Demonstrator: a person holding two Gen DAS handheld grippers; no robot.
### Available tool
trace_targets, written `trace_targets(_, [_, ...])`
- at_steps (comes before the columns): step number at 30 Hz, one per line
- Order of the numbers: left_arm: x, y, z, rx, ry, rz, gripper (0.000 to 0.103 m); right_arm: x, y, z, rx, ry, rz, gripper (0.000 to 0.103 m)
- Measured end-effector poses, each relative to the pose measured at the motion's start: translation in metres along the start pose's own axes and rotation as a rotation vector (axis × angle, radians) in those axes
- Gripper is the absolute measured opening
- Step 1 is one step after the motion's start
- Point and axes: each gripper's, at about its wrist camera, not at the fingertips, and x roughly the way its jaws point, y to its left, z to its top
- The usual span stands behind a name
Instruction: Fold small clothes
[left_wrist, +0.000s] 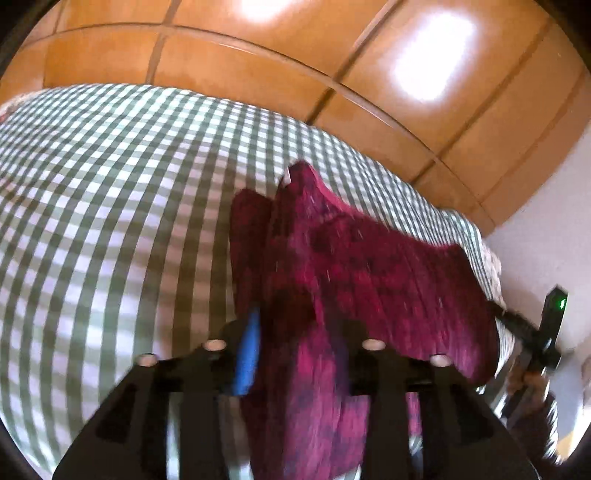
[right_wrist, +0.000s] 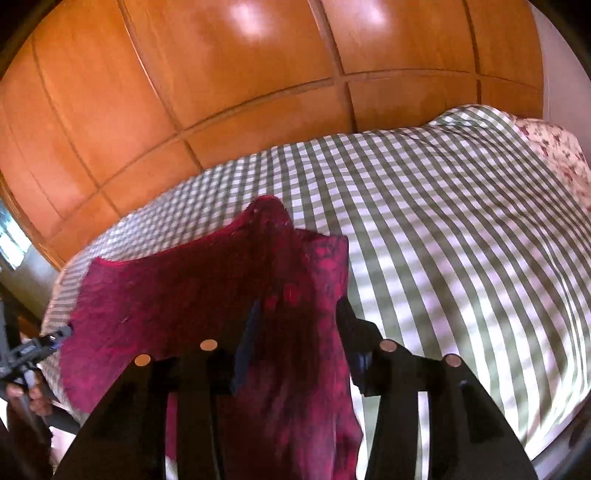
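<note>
A dark red patterned garment (left_wrist: 369, 266) hangs stretched between my two grippers, held up above the green-and-white checked bed cover (left_wrist: 110, 206). My left gripper (left_wrist: 291, 325) is shut on one top corner of it; cloth drapes over its fingers. My right gripper (right_wrist: 295, 332) is shut on the other top corner of the garment (right_wrist: 207, 288), which hangs down between its fingers. In the left wrist view the right gripper (left_wrist: 532, 332) shows at the garment's far edge. In the right wrist view the left gripper (right_wrist: 33, 350) shows at the left edge.
The checked bed cover (right_wrist: 461, 229) fills the space below and ahead. A glossy orange-brown wooden wardrobe (right_wrist: 221, 81) stands behind the bed. A floral pillow (right_wrist: 554, 147) lies at the bed's far right. A white wall (left_wrist: 546, 229) is at the right.
</note>
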Motion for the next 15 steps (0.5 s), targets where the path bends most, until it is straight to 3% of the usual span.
trace_targets(2, [0.014, 0.0, 0.01, -0.004, 0.012, -0.022, 0.041, 0.019, 0.0, 0.002, -0.013, 0.036, -0.006, 0.043])
trace_targets(3, [0.02, 0.0, 0.013, 0.001, 0.008, 0.002, 0.034, 0.024, 0.001, 0.002, -0.018, 0.051, -0.004, 0.035])
trace_targets(4, [0.026, -0.001, 0.016, 0.017, 0.013, 0.023, 0.013, 0.025, 0.001, 0.003, -0.022, 0.057, -0.006, 0.022])
trace_targets(6, [0.025, -0.006, 0.017, 0.053, -0.026, 0.057, 0.013, 0.015, 0.004, 0.007, -0.033, 0.013, 0.001, 0.015])
trace_targets(8, [0.021, -0.01, 0.021, 0.081, -0.081, 0.089, 0.013, 0.001, 0.005, 0.01, -0.032, -0.047, 0.006, 0.014])
trace_targets(10, [0.029, -0.012, 0.025, 0.082, -0.084, 0.136, 0.013, 0.002, 0.006, 0.015, -0.031, -0.083, -0.019, 0.014])
trace_targets(13, [0.061, -0.006, 0.021, 0.084, -0.017, 0.236, 0.014, 0.035, 0.006, 0.009, -0.04, -0.007, -0.091, 0.015])
trace_targets(15, [0.061, -0.001, 0.015, 0.073, -0.031, 0.257, 0.019, 0.051, 0.002, -0.001, -0.039, 0.032, -0.122, 0.018])
